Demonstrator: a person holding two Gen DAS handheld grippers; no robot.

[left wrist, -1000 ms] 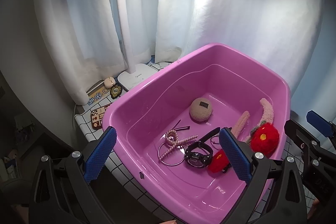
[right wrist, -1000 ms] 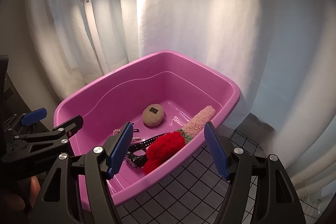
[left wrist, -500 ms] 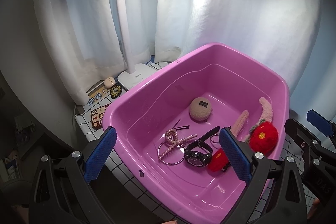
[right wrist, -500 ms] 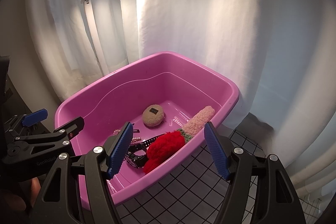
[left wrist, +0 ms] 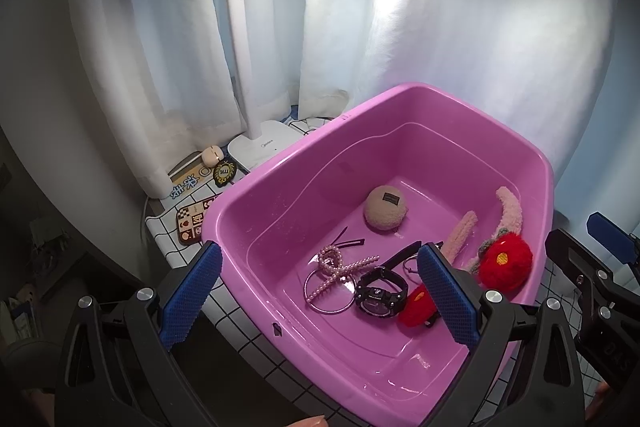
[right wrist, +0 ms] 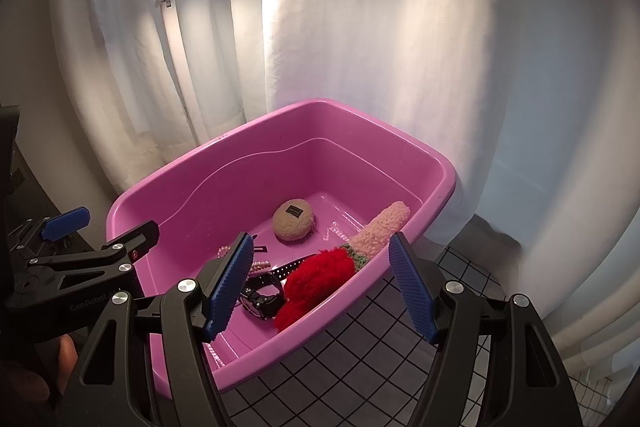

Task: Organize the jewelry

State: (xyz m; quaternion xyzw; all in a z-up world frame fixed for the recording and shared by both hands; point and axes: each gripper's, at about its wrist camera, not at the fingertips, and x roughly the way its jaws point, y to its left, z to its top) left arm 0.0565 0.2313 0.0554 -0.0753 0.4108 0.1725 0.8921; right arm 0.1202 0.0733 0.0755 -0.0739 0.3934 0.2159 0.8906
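Observation:
A pink plastic tub (left wrist: 300, 195) (right wrist: 280, 179) holds the jewelry. In it lie a black watch (left wrist: 380, 293) (right wrist: 260, 297), a pearl hair clip (left wrist: 340, 267), a silver bangle (left wrist: 316, 301), a black hair pin (left wrist: 350, 242), a beige round puff (left wrist: 386, 207) (right wrist: 293, 219) and a pink fuzzy headband with a red flower (left wrist: 505, 261) (right wrist: 320, 281). My left gripper (left wrist: 320, 297) hovers open over the tub's near left rim, holding nothing. My right gripper (right wrist: 320, 287) hangs open over the near right rim, also holding nothing.
The tub stands on a white grid-pattern cloth (right wrist: 380, 367). A white desk lamp (left wrist: 262, 143), a small earbud case (left wrist: 211, 155) and patterned coasters (left wrist: 192, 223) sit left of the tub. White curtains (right wrist: 360, 47) close off the back. A fingertip (left wrist: 310, 421) shows at the bottom edge.

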